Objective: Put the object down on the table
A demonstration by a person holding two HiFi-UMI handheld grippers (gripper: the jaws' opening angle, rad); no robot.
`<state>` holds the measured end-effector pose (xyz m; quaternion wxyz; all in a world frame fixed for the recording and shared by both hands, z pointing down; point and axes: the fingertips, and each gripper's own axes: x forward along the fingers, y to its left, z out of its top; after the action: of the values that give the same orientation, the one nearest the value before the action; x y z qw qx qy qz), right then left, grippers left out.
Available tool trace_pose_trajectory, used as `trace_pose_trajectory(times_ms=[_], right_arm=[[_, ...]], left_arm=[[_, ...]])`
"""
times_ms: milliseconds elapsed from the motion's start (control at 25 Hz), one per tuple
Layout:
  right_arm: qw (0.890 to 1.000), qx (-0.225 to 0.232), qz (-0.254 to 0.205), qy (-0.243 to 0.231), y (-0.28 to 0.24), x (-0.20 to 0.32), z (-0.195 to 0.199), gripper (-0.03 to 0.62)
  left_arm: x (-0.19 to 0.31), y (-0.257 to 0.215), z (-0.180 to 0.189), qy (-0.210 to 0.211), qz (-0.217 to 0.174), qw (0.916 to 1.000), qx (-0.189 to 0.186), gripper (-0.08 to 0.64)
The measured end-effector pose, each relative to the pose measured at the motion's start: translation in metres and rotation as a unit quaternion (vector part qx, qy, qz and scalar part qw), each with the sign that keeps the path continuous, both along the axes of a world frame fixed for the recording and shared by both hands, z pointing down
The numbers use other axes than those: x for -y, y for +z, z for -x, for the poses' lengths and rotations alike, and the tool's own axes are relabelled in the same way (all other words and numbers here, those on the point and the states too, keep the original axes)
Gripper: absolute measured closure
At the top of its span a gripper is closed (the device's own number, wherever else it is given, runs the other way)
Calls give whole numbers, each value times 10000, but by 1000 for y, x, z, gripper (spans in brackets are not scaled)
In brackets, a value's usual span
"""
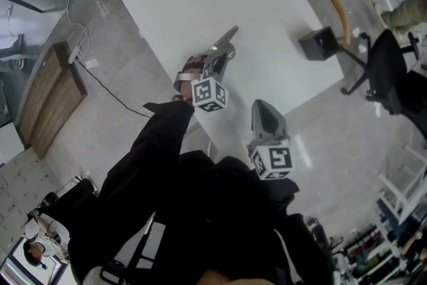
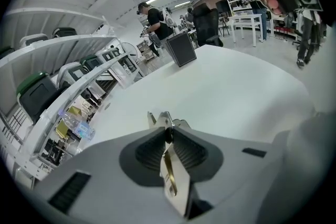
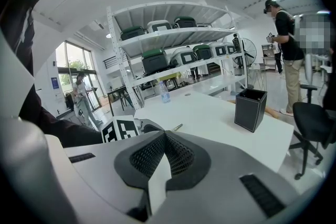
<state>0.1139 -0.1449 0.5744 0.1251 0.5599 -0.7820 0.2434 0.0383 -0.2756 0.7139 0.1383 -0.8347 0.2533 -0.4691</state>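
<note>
Left gripper (image 2: 167,132) clenched on the thin metal object (image 1: 225,45) - flat, blade-like, its tip jutting past the jaws over the white table (image 1: 267,3). I couldn't tell whether it touched the table. I judged it light, stiff and slick. Pinched near one end, it could pivot. Right gripper (image 3: 164,136) closed on nothing, near the table's close edge.

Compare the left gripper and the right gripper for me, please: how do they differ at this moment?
The left gripper has its jaws shut on a thin metal object; the right gripper has its jaws shut on nothing. In the head view, the left gripper reaches out over the white table, while the right gripper hangs back at the table's near edge, closer to the person's body. What they share: both have their jaws closed.
</note>
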Motion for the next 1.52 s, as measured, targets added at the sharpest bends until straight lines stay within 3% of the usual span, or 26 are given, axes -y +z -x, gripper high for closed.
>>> trace_pose_trajectory(times_ms=[200,360,720,1080,1520], right_arm=[[10000,13,-18,-1,-1,-2,-1,589],[10000,-1,2,-27,-2,-4,-1,590],[10000,-7,-80,-43,-8,-9,-3,591],[9995,-95,-290,-46,-32,-12,-2,590],[9974,-184,-700,-1,-75,-10,5,590]], left_arm=[[-2,3,-2,46,155,9999,25,511],[-6,3,-3,-16,288,9996,35,456],[-10,-17,2,-168,119,9998,-50,454],[-20,-65,10,-656,113,9957,-641,454],[-37,-128,27,-1281,442,9736,-1837,460]])
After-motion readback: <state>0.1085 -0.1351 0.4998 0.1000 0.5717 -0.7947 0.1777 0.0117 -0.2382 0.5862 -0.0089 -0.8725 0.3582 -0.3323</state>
